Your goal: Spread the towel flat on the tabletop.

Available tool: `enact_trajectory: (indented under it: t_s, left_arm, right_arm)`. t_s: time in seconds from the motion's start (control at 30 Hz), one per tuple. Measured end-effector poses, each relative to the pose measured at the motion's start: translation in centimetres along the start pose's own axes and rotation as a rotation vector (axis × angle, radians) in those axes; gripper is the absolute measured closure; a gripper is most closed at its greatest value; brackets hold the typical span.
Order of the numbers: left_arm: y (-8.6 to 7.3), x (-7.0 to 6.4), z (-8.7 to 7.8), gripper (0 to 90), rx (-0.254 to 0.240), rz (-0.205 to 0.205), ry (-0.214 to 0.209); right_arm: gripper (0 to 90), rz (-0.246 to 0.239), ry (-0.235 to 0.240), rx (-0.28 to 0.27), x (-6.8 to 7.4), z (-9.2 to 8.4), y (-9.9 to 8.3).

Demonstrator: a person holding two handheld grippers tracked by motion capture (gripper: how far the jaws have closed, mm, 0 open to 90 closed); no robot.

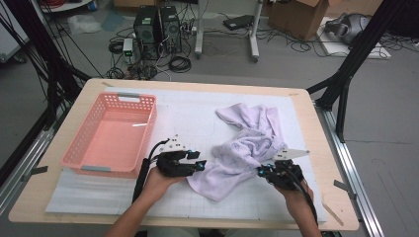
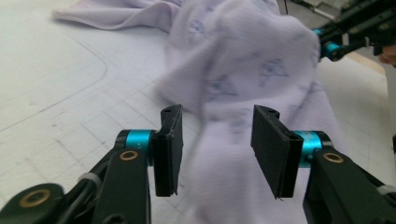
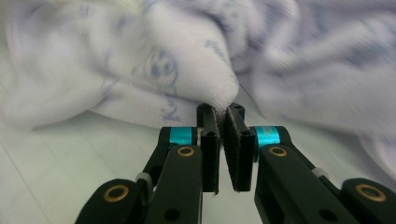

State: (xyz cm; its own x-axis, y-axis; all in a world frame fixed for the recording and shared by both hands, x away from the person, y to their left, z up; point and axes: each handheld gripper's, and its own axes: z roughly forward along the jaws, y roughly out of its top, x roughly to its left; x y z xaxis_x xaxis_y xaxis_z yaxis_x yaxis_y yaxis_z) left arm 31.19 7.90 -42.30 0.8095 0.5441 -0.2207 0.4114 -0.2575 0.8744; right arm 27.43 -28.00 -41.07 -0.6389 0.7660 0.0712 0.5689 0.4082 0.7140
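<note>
- Garment [image 1: 247,148], a pale lilac printed piece of clothing, lies crumpled on the white gridded mat [image 1: 99,197], and its near lower corner falls between the two grippers at the person's edge of the table [image 1: 49,207].
- Left gripper [image 1: 195,165] sits at the cloth's near-left edge with its jaws spread wide; in the left gripper view [image 2: 217,149] a fold of fabric runs up between the two pads, with neither pad pressing on it.
- Right gripper [image 1: 262,171] is at the cloth's near-right edge; in the right gripper view [image 3: 223,140] its jaws are pressed almost together, and a bulge of printed cloth [image 3: 187,79] meets their tips. It looks like a pinch on the hem, though blur makes the exact hold hard to confirm.
- From there the garment's long axis runs away from the person and slightly rightward, ending in a twisted strip near the mat's far middle.
- Judging by this layout, the coming move turns on the left jaws closing on the fold already between them, since the cloth lies straight ahead of that tool.
- Farther left, well apart from the cloth, stands a pink plastic basket [image 1: 79,148], which appears empty.
</note>
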Motion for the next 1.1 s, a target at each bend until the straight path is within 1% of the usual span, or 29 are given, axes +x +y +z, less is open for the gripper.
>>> enact_trajectory:
  t_s: [0.03, 0.07, 0.17, 0.2, 0.23, 0.27, 0.3, 0.33, 0.37, 0.43, 0.5, 0.57, 0.63, 0.67, 0.7, 0.73, 0.8, 0.87, 0.9, 0.93, 1.0, 1.07, 1.1]
  left_arm:
    - [0.0, 0.2, -0.2, 52.4, -0.005, -0.009, 0.008]
    - [0.0, 0.4, -0.2, 52.3, -0.009, -0.014, 0.012]
    - [0.0, 0.6, -0.2, 53.6, -0.017, -0.014, 0.029]
    - [0.0, 0.7, -0.1, 55.0, -0.020, -0.015, 0.028]
    - [0.0, 0.7, 0.2, 56.3, -0.020, -0.019, 0.023]
    - [0.1, 0.7, 0.3, 57.9, -0.017, -0.018, 0.017]
    - [0.1, 0.6, 0.6, 59.5, -0.015, -0.016, 0.011]
    - [0.3, 0.5, 1.0, 61.2, -0.002, -0.009, -0.001]
    - [0.4, 0.3, 1.3, 61.9, 0.003, -0.005, -0.005]
    - [0.8, 0.0, 1.9, 65.3, 0.007, 0.011, -0.014]
    - [1.3, -0.2, 2.6, 67.4, 0.016, 0.025, -0.019]
    - [1.8, -0.3, 3.6, 69.7, 0.033, 0.039, -0.019]
    - [2.2, -0.4, 4.7, 69.4, 0.059, 0.034, -0.023]
    - [2.3, -0.4, 5.1, 68.1, 0.072, 0.031, -0.026]
    - [2.4, -0.6, 5.7, 64.9, 0.077, 0.020, -0.025]
    - [2.4, -0.7, 6.3, 59.0, 0.088, 0.013, -0.021]
    - [2.4, -1.0, 7.6, 49.9, 0.128, 0.003, -0.017]
    - [2.4, -1.3, 8.4, 47.1, 0.143, -0.001, -0.020]
    - [2.5, -1.7, 9.0, 46.3, 0.163, 0.006, -0.024]
    - [2.5, -1.9, 9.3, 45.5, 0.170, 0.014, -0.025]
    - [2.6, -2.5, 10.1, 47.5, 0.185, 0.041, -0.023]
    - [2.7, -3.0, 10.7, 57.2, 0.196, 0.084, -0.012]
    - [2.7, -3.2, 10.9, 63.9, 0.189, 0.090, -0.013]
  right_arm:
    - [85.0, 0.008, -0.013, -0.001, -0.3, -0.5, -0.4]
    - [85.0, 0.011, -0.037, 0.008, -0.7, -1.1, -0.9]
    - [84.5, 0.012, -0.099, 0.021, -1.5, -2.6, -1.9]
    - [82.5, 0.022, -0.108, 0.024, -1.8, -3.1, -2.3]
    - [78.4, 0.032, -0.111, 0.015, -2.0, -3.5, -2.6]
    - [74.3, 0.044, -0.119, -0.010, -2.2, -4.0, -3.0]
    - [71.0, 0.050, -0.116, -0.026, -2.3, -4.3, -3.1]
    - [68.2, 0.057, -0.108, -0.051, -2.4, -4.7, -3.2]
    - [65.9, 0.062, -0.108, -0.082, -2.5, -5.0, -3.2]
    - [64.7, 0.057, -0.121, -0.115, -2.5, -5.5, -3.1]
    - [64.2, 0.058, -0.142, -0.131, -2.6, -5.7, -3.1]
    - [63.8, 0.073, -0.155, -0.140, -2.8, -5.7, -3.3]
    - [63.4, 0.085, -0.161, -0.141, -3.1, -5.6, -3.5]
    - [63.3, 0.088, -0.166, -0.143, -3.2, -5.5, -3.6]
    - [63.3, 0.090, -0.166, -0.141, -3.3, -5.5, -3.7]
    - [63.3, 0.093, -0.168, -0.141, -3.4, -5.4, -3.7]
    - [63.4, 0.102, -0.169, -0.143, -3.5, -5.4, -3.8]
    - [63.5, 0.107, -0.167, -0.146, -3.5, -5.4, -3.8]
    - [63.5, 0.109, -0.165, -0.144, -3.5, -5.4, -3.9]
    - [63.6, 0.108, -0.164, -0.146, -3.5, -5.3, -3.9]
    - [63.7, 0.107, -0.163, -0.142, -3.5, -5.2, -3.9]
    - [63.9, 0.106, -0.163, -0.141, -3.5, -5.2, -3.9]
    - [64.0, 0.106, -0.160, -0.139, -3.5, -5.2, -3.9]
